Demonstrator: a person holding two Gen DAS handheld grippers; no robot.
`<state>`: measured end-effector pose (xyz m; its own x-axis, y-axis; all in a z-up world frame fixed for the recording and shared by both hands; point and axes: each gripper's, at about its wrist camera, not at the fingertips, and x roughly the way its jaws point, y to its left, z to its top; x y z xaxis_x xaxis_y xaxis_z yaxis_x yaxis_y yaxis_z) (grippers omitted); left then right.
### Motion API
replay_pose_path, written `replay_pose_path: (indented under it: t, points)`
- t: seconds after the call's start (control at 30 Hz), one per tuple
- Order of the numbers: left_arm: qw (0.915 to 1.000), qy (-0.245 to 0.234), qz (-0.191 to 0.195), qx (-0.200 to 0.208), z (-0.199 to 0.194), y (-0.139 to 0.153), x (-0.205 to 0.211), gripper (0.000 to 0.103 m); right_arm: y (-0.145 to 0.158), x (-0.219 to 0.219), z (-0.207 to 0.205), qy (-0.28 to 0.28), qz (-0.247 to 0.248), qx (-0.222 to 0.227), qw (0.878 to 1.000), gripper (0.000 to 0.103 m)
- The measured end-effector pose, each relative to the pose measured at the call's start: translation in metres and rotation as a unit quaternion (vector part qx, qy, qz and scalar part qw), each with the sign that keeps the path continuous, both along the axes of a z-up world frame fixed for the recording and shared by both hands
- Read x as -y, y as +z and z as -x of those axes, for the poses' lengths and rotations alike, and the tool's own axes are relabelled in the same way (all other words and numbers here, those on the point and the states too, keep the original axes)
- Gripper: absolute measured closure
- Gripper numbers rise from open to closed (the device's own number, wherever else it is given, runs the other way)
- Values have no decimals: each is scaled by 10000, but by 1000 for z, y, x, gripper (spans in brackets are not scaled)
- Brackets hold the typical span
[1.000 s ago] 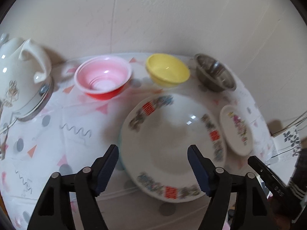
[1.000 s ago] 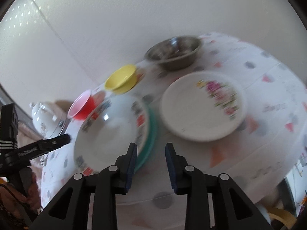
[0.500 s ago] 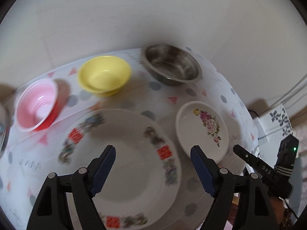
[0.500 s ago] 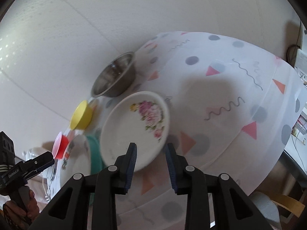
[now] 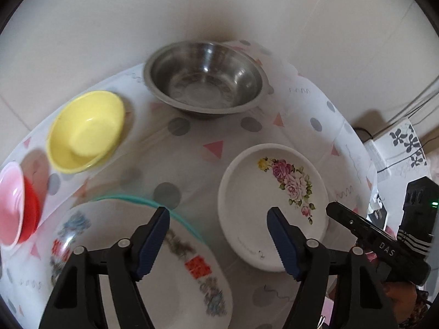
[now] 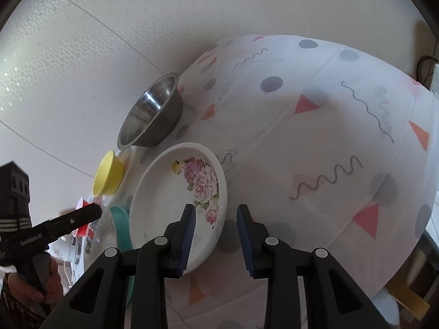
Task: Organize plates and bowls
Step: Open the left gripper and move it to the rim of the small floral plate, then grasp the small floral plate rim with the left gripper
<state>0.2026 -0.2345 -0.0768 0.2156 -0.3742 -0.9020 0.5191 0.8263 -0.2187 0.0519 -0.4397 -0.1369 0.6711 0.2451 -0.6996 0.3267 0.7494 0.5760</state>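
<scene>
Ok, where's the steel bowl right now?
In the left wrist view the steel bowl sits at the table's far edge against the wall, right of the yellow bowl and behind the rose plate.

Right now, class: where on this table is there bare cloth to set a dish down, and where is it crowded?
The widest bare stretch of the tablecloth lies beyond the floral plate, on the side away from the other dishes. A smaller gap sits between the steel bowl, yellow bowl and floral plate. It is crowded where the patterned plate and red bowl sit close together.
</scene>
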Motion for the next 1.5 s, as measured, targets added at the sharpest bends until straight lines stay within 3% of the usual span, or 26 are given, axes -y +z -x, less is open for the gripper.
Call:
replay_pose_path:
  t: [0.5,0.6,0.83,1.07,1.33,1.5]
  points:
    - [9966,-448,-572,-383,-18,-31,39,74,-14,0,-14,309,-351,-76,9989,72]
    - [9948,-584,-735,-385,-16,-34,46,80,-15,-2,-16,416,-303,-68,9987,78]
    - [9947,-482,-766,-485,-21,-39,52,83,-19,3,-23,485,-241,-184,9984,91]
    - [9949,-504,-684,-537,-17,-38,73,83,-17,21,-25,349,-162,-185,9991,93]
    - [9956,-130,-647,-664,-15,-47,87,80,-20,27,-36,565,-209,-175,9980,90]
    - [9963,-154,-688,-497,-13,-45,89,78,-21,28,-40,642,-94,-81,9979,92]
